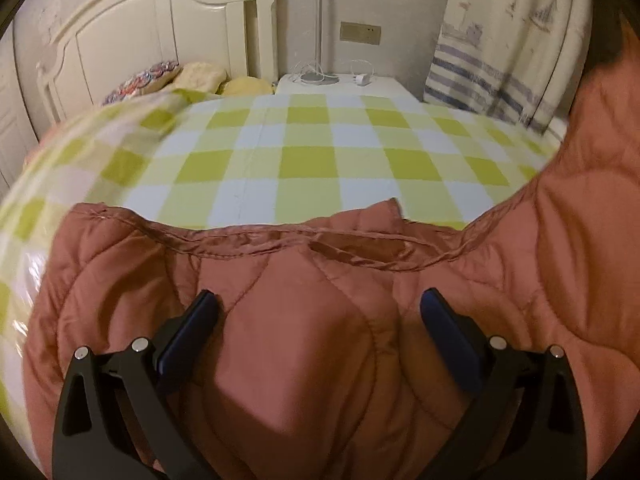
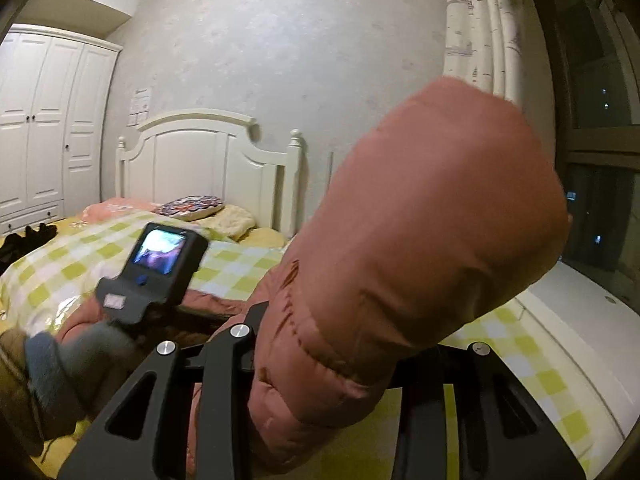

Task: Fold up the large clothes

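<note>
The left tool (image 1: 318, 300) is sitting wide open, its two blue-padded fingers (image 1: 448, 332) spread apart over the quilted jacket (image 1: 304, 340). A puffy mound of the fabric is bulging up between them, but the pads aren't squeezing it, so it's released, not gripping anything.

The right tool (image 2: 328, 344) is clenched on a thick bunch of the same jacket. The padded roll is coming up from between the black fingers and ballooning toward the upper right of the right wrist frame, blocking the fingertips themselves, so the actual pinch point is hidden.

In the left wrist view the jacket is filling the whole lower half of the frame, lying on the bed (image 1: 320, 152), with its stitched hem edge running roughly left to right across the middle. One side is climbing up along the right edge of the frame — that part is clearly lifted. So the long axis is going sideways across the picture, curling upward on the right.

Material-wise it's a rusty-pink, slightly shiny shell with curved quilting seams and soft, pillowy panels. The bed cover is a green-and-white check, looking a bit glossy at lower left. Behind it there's a cream panelled headboard (image 1: 168, 28) in the upper left, and a striped curtain (image 1: 500, 48) hanging in the upper right.

In the right wrist view, the other handheld unit's little screen (image 2: 160, 250) is glowing at centre left.
</note>
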The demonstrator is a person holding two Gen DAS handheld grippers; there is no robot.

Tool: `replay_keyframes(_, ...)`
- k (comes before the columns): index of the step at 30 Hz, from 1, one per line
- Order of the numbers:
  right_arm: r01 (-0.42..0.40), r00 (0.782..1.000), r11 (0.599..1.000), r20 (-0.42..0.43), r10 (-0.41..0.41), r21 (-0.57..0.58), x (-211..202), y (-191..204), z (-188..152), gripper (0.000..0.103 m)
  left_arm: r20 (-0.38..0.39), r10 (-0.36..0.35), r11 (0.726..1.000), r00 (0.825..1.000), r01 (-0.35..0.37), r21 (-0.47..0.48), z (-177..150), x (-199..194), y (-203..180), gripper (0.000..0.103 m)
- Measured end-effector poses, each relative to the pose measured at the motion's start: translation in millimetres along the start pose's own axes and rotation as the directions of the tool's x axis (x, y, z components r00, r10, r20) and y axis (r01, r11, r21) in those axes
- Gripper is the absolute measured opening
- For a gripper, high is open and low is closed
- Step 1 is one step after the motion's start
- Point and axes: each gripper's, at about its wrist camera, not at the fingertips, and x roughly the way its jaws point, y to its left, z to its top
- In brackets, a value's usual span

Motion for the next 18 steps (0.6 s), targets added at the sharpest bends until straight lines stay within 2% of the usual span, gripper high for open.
replay_keyframes(2, 0.009, 1.0, 1.0, 0.002, -0.009, -0.001, 2.8, -3.4, 8.6, 0.034, 0.006, -0.004, 1.0, 1.0, 0.004, -0.007, -2.6, 1.6, -8.5, 0.101)
replay_keyframes(5, 0.041, 0.999, 0.998, 0.015, -0.04, -0.056, -0.5, 7.3, 12.6, 0.034, 0.01, -0.045, 0.998, 0.999, 0.044, 0.04, -4.1, -0.4, -23.9, 0.1)
replay_keyframes(7, 0.058, 0.998, 0.994, 0.02, -0.057, -0.087, -5.2, 17.9, 11.9, 0.034, 0.06, -0.077, 0.996, 0.995, 0.074, 0.042, -1.2, -21.5, -17.6, 0.1)
replay_keyframes(10, 0.076, 0.997, 0.992, 0.007, -0.076, -0.104, -3.8, 18.4, 8.1, 0.034, 0.174, -0.065, 0.997, 0.983, 0.07, -0.026, 0.9, -71.5, 25.3, 0.101)
replay_keyframes(12, 0.086, 0.996, 0.99, -0.004, -0.087, -0.109, -2.0, 19.8, 5.4, 0.034, 0.24, -0.011, 0.995, 0.971, 0.034, -0.09, -3.3, -98.1, 66.4, 0.101)
replay_keyframes(13, 0.087, 0.996, 0.99, -0.004, -0.088, -0.114, -0.6, 22.6, 5.8, 0.034, 0.251, 0.05, 0.991, 0.967, -0.017, -0.132, -7.3, -104.2, 90.4, 0.101)
replay_keyframes(15, 0.093, 0.996, 0.983, 0.009, -0.093, -0.156, -5.9, 34.5, 8.6, 0.034, 0.222, 0.1, 0.977, 0.97, -0.053, -0.209, -17.1, -97.1, 130.5, 0.101)
replay_keyframes(18, 0.101, 0.995, 0.958, 0.035, -0.095, -0.269, -5.6, 67.7, 15.0, 0.034, 0.12, 0.038, 0.957, 0.992, -0.001, -0.291, -36.5, -64.5, 164.0, 0.1)
